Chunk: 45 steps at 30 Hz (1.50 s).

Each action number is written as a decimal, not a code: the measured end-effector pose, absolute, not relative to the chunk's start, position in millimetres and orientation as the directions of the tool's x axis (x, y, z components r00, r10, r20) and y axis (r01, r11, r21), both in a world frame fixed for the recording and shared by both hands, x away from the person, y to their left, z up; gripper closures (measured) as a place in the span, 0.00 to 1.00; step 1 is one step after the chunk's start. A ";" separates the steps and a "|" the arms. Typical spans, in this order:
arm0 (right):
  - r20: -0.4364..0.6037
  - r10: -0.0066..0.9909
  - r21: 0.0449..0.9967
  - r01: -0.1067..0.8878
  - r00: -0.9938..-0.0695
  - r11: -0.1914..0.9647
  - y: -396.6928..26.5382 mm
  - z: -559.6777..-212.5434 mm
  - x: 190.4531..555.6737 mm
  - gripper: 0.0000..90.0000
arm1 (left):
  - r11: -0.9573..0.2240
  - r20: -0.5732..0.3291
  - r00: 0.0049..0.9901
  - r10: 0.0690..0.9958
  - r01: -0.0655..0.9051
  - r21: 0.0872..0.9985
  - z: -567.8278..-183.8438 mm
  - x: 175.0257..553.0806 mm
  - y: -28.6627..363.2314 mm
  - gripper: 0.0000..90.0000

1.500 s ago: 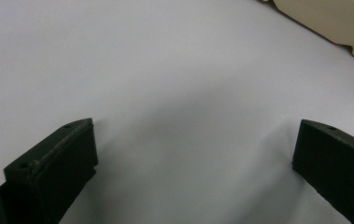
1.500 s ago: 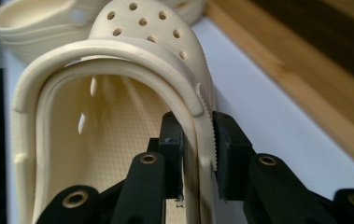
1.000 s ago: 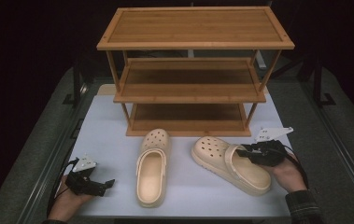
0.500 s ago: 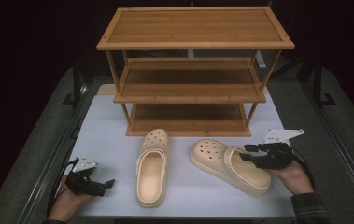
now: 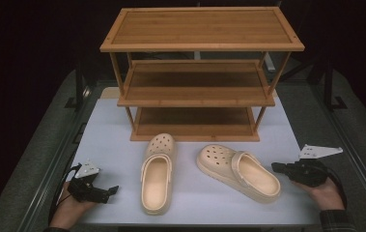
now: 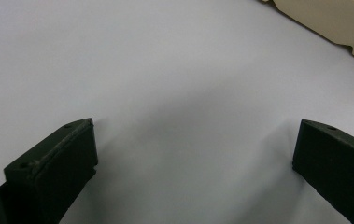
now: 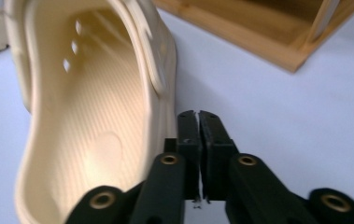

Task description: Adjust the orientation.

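1. Nearest me on the left, my left gripper [image 5: 104, 192] rests on the white table [image 5: 113, 125], well left of the left clog [image 5: 157, 171]. In the left gripper view its jaws stand spread wide with bare table between them, and a corner of that clog's sole [image 6: 338, 21] shows at the top right.

2. On the other side, my right gripper [image 5: 276, 167] sits just right of the right clog [image 5: 238, 170], near its heel end but clear of it. The jaws have just been closing, and the right gripper view shows them pressed together with nothing between them [image 7: 198, 122]; the right clog [image 7: 95, 121] lies just to their left.

3. The right clog lies sole down, angled, its toe pointing toward the left clog and its strap folded forward over the opening. I judge it to be light moulded foam: springy rather than stiff, a little slick, not fragile. A pinch on the side wall beside the heel, or on the strap, should hold; the rounded toe would likely slip out.

4. The left clog lies straight, just left of the right clog, its toe aimed at the rack. I expect the same handling: take the rim of the opening, one pad inside and one out.

5. Farthest off, beyond both toes, stands the wooden shoe rack [image 5: 197, 72], three tiers, all bare. Its bottom shelf is the one closest to the right clog's toe.
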State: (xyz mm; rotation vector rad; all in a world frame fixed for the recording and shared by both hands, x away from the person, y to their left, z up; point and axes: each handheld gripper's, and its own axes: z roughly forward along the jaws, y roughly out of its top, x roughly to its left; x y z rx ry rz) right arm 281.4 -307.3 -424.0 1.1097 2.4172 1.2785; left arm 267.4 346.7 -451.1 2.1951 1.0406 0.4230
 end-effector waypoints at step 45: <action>0.167 0.482 0.723 0.440 -0.860 0.533 -213.5 -431.9 285.4 1.00 | -0.463 0.008 0.630 0.777 0.562 0.686 -451.1 267.4 346.6 0.00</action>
